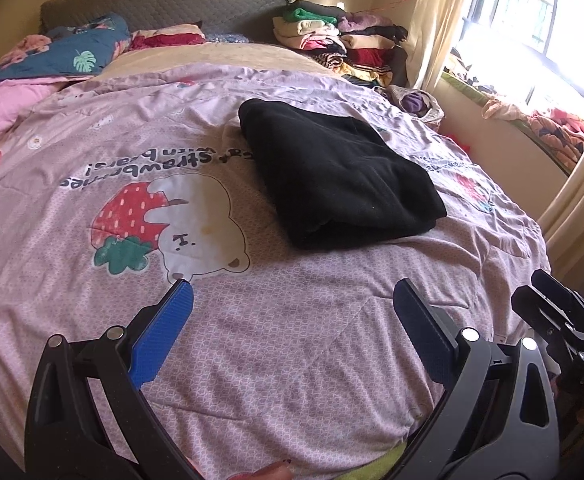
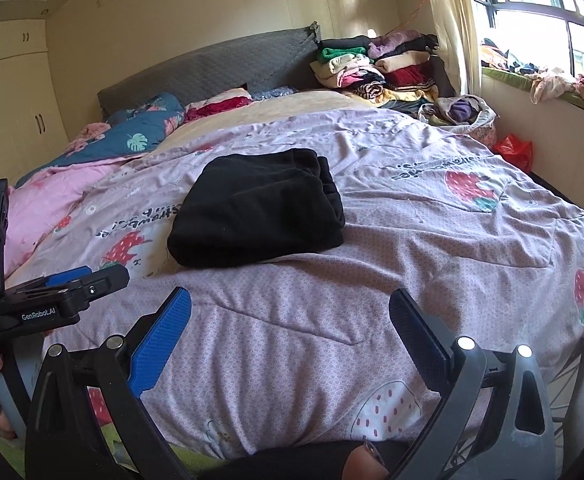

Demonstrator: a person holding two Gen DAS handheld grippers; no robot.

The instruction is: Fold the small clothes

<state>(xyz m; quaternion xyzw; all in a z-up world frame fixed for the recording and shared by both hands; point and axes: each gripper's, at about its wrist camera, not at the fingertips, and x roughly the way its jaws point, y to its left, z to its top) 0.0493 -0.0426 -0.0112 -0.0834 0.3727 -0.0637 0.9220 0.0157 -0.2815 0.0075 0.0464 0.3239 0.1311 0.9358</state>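
Note:
A black garment (image 1: 338,176) lies folded in a thick rectangle on the pink strawberry quilt (image 1: 252,340); it also shows in the right wrist view (image 2: 258,210). My left gripper (image 1: 292,294) is open and empty, held above the quilt a little short of the garment's near edge. My right gripper (image 2: 290,302) is open and empty, also above the quilt short of the garment. The right gripper's body (image 1: 560,320) shows at the right edge of the left wrist view, and the left gripper's body (image 2: 52,300) at the left of the right wrist view.
A pile of folded clothes (image 2: 376,66) stands at the bed's far right corner by the grey headboard (image 2: 212,68). A blue leaf-print blanket (image 1: 68,56) and pink bedding lie at the far left. A window sill with clothes (image 2: 552,80) and a red bag (image 2: 514,150) are at right.

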